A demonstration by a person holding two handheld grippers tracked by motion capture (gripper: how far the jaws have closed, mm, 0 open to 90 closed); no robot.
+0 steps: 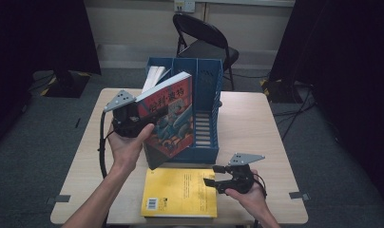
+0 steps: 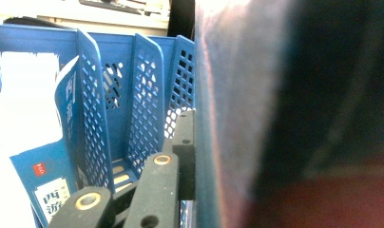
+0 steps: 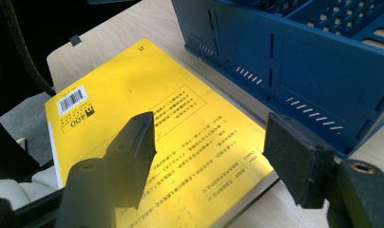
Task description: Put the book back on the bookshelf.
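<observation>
worktop [image 1: 256,128]: stays our base, no bumping.
file rack [image 1: 206,90]: we'd aim for an empty slot.
red book [image 1: 168,118]: up in the left gripper [image 1: 126,118], jaws clamped on it; keep it upright.
yellow book [image 1: 180,192]: flat, right gripper [image 1: 218,183] jaws wide, empty above it.

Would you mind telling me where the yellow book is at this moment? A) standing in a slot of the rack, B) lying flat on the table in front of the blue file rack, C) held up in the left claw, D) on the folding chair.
B: the yellow book lies flat on the table before the blue file rack, under the open right claw.
</observation>
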